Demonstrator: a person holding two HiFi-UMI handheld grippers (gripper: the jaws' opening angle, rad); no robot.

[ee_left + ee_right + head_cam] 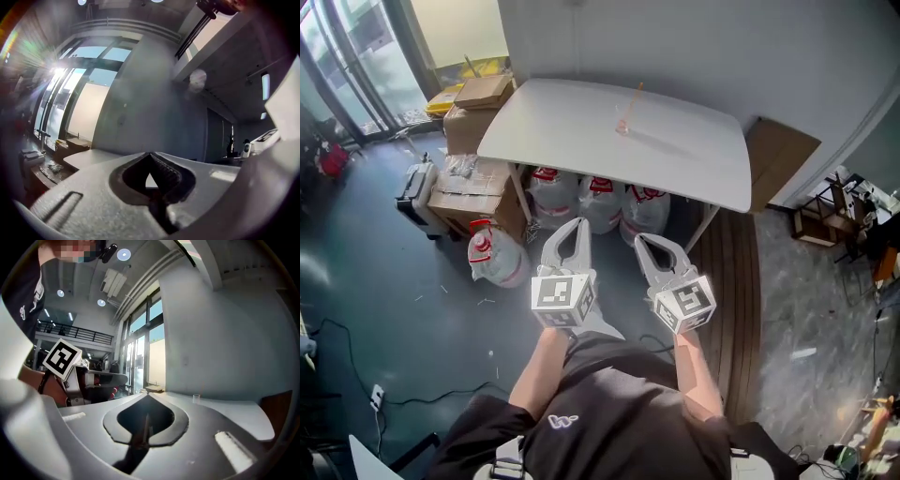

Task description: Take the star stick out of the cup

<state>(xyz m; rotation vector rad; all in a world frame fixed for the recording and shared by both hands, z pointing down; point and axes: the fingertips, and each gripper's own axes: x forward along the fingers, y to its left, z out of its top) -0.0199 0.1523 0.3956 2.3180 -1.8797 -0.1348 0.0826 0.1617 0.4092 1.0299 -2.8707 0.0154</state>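
A small clear cup stands on the far middle of the white table, with a thin pale stick leaning up out of it. In the right gripper view the cup shows tiny on the table beyond the jaws. Both grippers hang side by side in front of the table's near edge, well short of the cup. My left gripper has its fingertips together and holds nothing. My right gripper is shut as well and empty. Each gripper view shows its jaw tips meeting, left and right.
Cardboard boxes are stacked at the table's left end. Several water jugs stand under the table. A brown board leans on the wall at the right, with a small wooden stand beyond it. Cables lie on the floor.
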